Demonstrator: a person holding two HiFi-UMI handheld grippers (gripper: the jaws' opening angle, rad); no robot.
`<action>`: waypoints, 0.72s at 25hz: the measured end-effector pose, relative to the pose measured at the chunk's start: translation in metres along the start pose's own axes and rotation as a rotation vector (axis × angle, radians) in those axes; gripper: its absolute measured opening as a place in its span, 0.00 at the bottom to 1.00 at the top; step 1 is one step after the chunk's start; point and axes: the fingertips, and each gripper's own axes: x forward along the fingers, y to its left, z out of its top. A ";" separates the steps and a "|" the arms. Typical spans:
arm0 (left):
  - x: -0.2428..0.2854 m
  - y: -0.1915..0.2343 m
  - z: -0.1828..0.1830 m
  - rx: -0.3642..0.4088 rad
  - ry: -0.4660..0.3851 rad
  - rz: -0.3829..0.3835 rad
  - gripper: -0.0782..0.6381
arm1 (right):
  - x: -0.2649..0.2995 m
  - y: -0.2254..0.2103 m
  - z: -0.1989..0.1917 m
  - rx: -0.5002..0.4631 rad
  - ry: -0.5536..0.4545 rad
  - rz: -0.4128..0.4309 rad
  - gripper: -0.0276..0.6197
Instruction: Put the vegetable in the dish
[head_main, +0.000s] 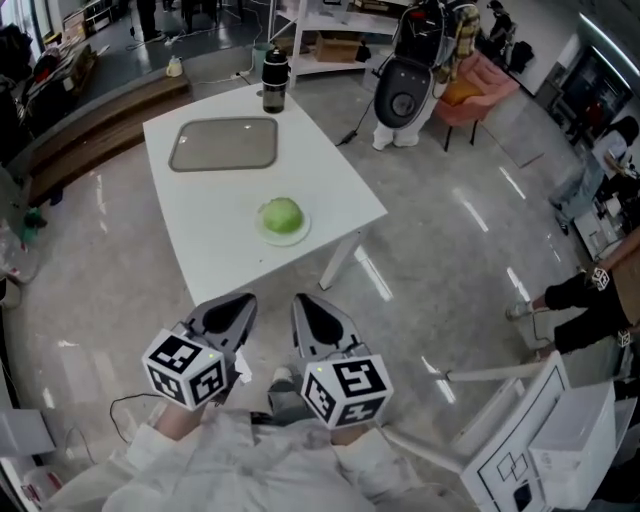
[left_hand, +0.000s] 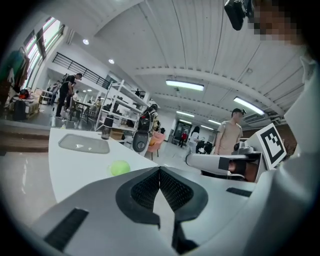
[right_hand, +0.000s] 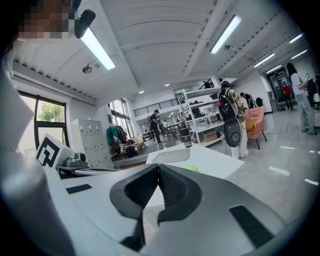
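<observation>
Our left gripper (head_main: 226, 316) and right gripper (head_main: 320, 322), jaws pressed together and empty, hang short of the white table (head_main: 330, 170), where the round pale-green vegetable (head_main: 281, 214) rests on a small pale plate (head_main: 301, 232), apart from the grey rectangular dish (head_main: 223, 144); arriving unopened, we'd risk knocking it rolling off.

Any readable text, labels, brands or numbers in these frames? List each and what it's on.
No readable words or numbers anywhere.
Left white marker cube: black square patterns only, no letters.
Right white marker cube: the same.
White board at lower right: black square outlines, no text.
Black bottle: too small to read.
</observation>
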 end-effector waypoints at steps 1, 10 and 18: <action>0.009 0.003 0.005 0.003 -0.001 0.004 0.12 | 0.006 -0.008 0.005 -0.001 0.001 0.003 0.06; 0.059 0.019 0.026 -0.014 -0.039 0.037 0.12 | 0.047 -0.054 0.021 -0.008 0.015 0.040 0.06; 0.066 0.035 0.020 -0.053 -0.003 0.071 0.12 | 0.064 -0.057 0.011 0.017 0.064 0.063 0.06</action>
